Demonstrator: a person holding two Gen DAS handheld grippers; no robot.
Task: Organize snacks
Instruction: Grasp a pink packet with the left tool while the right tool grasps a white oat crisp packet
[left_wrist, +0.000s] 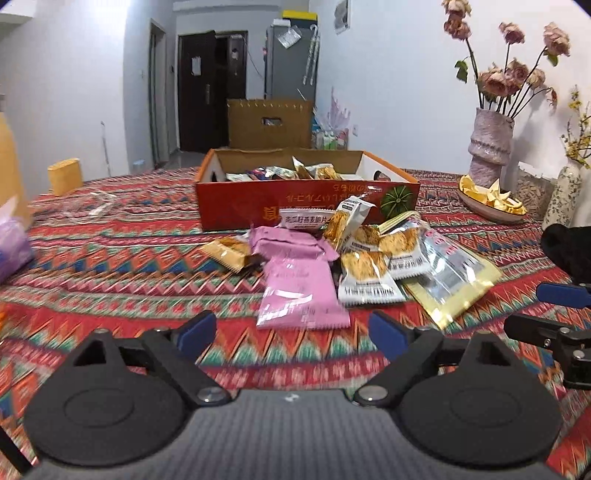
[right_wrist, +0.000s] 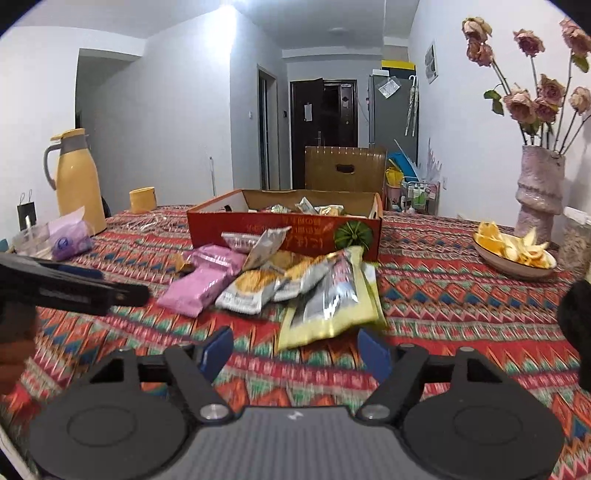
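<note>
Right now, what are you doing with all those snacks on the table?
A person is sorting snacks with a handheld gripper in each hand. Loose packets, like the pink packet and the yellow-edged pouch, lie piled on the patterned tablecloth in front of the red box, which already holds some snacks. The left gripper and right gripper are both open, holding nothing, pointed at the pile.

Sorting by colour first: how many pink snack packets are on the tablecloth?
2. One pink packet lies nearest the left gripper; the other pink packet sits just behind it, toward the red box. More may hide underneath.
</note>
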